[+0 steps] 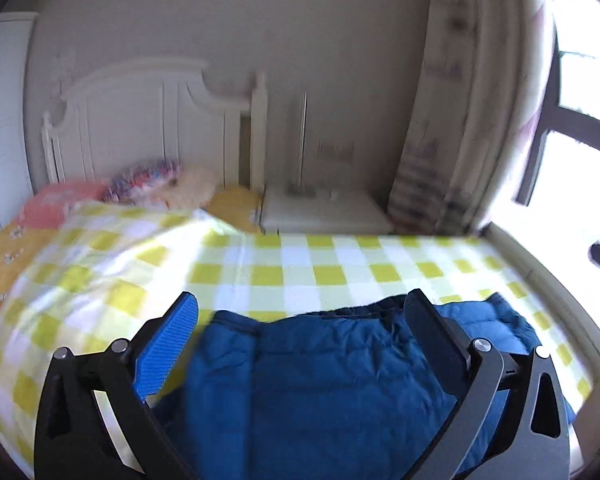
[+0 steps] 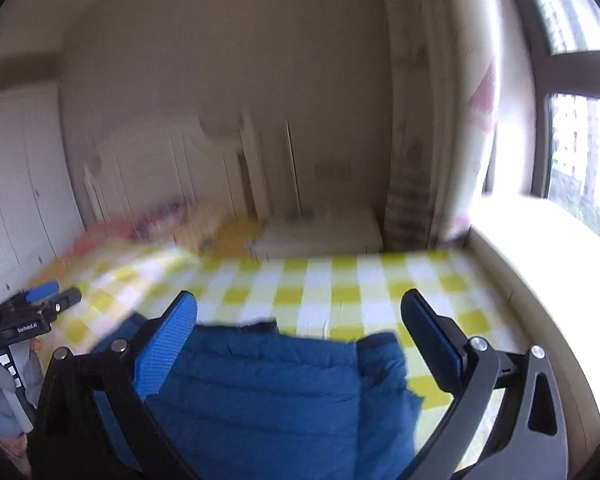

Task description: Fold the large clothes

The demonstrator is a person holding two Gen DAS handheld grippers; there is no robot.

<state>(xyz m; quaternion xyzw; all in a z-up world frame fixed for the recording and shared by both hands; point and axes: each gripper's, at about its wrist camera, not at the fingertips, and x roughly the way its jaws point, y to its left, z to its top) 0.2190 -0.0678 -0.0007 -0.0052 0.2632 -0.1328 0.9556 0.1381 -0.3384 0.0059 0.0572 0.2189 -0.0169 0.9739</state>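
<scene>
Left wrist: jacket (image 1: 320,380) flat (blurred).

A bed (image 1: 300,264) spread with a yellow-and-white checked sheet fills the lower room. Its white headboard (image 1: 152,120) stands against a plain beige wall (image 1: 260,20), with pillows (image 1: 140,188) heaped below it. A white nightstand (image 1: 324,212) sits beside the bed. A patterned curtain (image 1: 452,120) hangs by the bright window (image 1: 580,120). A white wardrobe (image 2: 16,184) lines the left side.
</scene>
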